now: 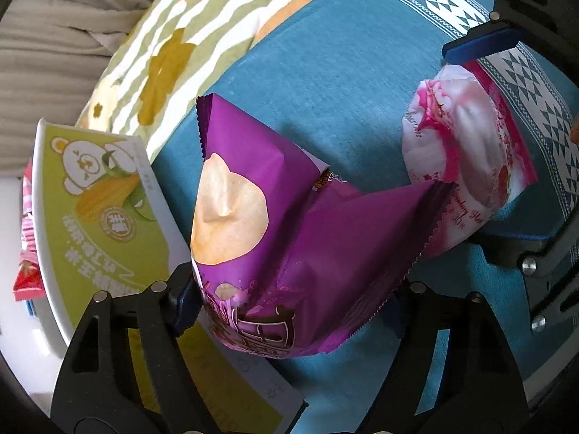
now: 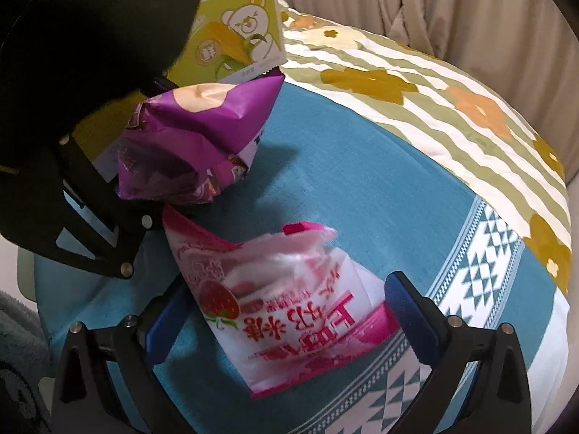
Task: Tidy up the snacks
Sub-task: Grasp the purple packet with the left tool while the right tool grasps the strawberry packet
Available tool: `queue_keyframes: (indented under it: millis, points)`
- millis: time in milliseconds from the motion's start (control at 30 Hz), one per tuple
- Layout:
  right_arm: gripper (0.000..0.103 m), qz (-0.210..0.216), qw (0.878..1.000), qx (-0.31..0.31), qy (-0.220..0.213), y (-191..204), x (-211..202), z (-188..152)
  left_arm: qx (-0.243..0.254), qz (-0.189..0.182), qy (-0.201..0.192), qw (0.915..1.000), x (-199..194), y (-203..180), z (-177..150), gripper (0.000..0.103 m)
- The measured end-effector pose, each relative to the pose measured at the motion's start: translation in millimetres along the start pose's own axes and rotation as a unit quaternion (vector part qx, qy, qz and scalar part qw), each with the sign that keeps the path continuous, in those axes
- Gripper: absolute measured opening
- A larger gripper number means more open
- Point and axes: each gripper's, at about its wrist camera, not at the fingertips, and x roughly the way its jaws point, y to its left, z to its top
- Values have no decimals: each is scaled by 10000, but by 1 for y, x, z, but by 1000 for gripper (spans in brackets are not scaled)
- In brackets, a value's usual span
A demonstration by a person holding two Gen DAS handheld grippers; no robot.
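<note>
Purple packet (image 1: 260, 224) clenched in left tongs (image 1: 289, 311), upright, pink packet (image 2: 289, 307) lying between released right tongs (image 2: 286, 322).

Left wrist view: chip packet (image 1: 253, 224) at frame centre, lying on cloth (image 1: 325, 83). Carton (image 1: 101, 202) at left, just beside the packet. Strawberry packet (image 1: 466, 166) at right, touching the chip packet's edge. Quilt (image 1: 188, 36) at upper left, behind the cloth. Curtain (image 1: 54, 36) beyond it.
Right wrist view: strawberry packet (image 2: 289, 296) lower centre, chip packet (image 2: 195, 137) above it, carton (image 2: 239, 43) at top.
</note>
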Motion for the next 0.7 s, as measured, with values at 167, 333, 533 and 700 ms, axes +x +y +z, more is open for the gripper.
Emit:
queue_keyframes:
  millis: [167, 333, 533, 700]
  points:
    - [101, 99, 9998, -159, 104, -8, 10, 1, -96, -39, 29, 9999, 1, 6, -1, 75]
    - [83, 74, 9996, -249, 86, -15, 10, 1, -241, -103, -17, 9997, -1, 10, -1, 74]
    - [53, -5, 9998, 89, -188, -13, -2, -2, -590, -222, -212, 9978, -8, 17, -8, 74]
    - [44, -120, 9969, 668, -394, -18, -23, -8, -997, -453, -612, 9921, -30, 22, -13, 74]
